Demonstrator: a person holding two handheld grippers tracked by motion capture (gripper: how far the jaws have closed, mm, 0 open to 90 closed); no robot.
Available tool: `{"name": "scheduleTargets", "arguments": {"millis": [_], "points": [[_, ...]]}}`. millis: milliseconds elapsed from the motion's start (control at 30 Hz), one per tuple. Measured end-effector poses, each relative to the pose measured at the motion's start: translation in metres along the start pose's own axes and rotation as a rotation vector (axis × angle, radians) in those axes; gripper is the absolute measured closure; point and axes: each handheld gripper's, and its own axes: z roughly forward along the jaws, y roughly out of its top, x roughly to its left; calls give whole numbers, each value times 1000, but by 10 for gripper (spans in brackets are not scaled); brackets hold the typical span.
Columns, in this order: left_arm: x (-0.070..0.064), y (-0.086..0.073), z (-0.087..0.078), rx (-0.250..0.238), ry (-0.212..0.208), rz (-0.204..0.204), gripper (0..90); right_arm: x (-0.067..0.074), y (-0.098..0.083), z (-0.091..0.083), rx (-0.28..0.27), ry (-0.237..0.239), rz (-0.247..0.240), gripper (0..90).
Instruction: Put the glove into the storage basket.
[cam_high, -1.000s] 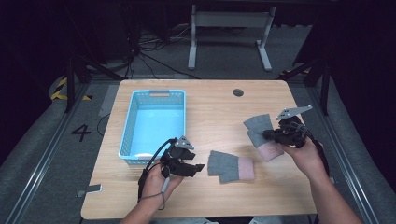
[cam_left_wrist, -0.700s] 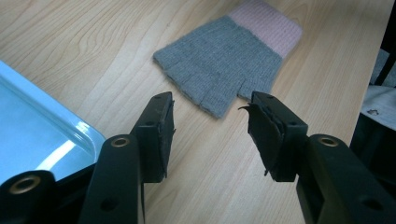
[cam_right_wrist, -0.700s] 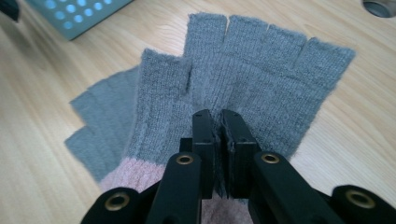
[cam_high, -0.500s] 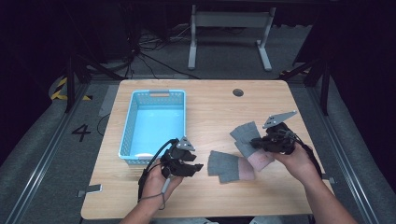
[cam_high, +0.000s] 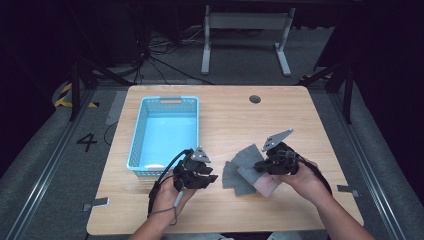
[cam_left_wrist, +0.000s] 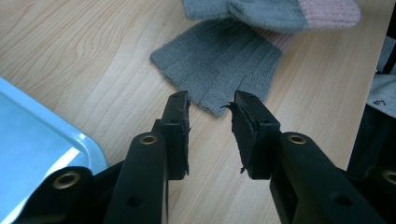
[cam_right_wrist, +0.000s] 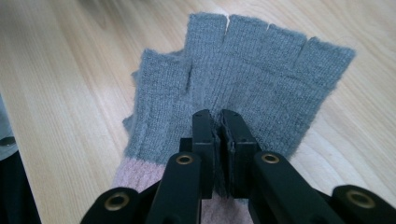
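Here, your right gripper (cam_high: 267, 165) covers much of the glove (cam_right_wrist: 243, 79) it holds, so in the high view you see just grey fingers and a pink cuff poking out around it. Its jaws are clamped together on the knit near the cuff, the glove hanging just above the counter (cam_high: 225, 110). A second glove (cam_left_wrist: 219, 70) lies flat on the counter beneath it; its cuff end is partly overlapped by the held one. Your left gripper (cam_left_wrist: 210, 112) points at that flat glove's finger edge, jaws apart and just now narrowing, nothing between them. The blue basket (cam_high: 140, 145) beside your left hand (cam_high: 167, 197) holds nothing.
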Motion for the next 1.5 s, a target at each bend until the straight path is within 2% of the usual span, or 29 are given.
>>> {"name": "scheduleTargets", "arguments": {"millis": [633, 700, 800, 933, 1133, 1300, 1500], "points": [[-3, -3, 4, 19, 22, -17, 698, 12, 1, 34, 83, 42, -52, 845], [-4, -2, 7, 36, 17, -12, 741, 11, 0, 37, 84, 38, -59, 823], [-5, -1, 12, 48, 17, -1, 748, 11, -1, 40, 83, 34, -61, 773], [-6, 2, 17, 49, 22, 15, 723, 11, -4, 32, 46, 18, -66, 682], [-7, 7, 26, 58, 23, 30, 670, 9, -12, 19, 28, 10, -37, 665], [-4, 12, 30, 55, 9, 26, 622, 7, -21, 9, 15, -8, -4, 660], [-3, 17, 39, 79, 16, 32, 599, 7, -33, 0, 27, -11, 17, 634]]}}
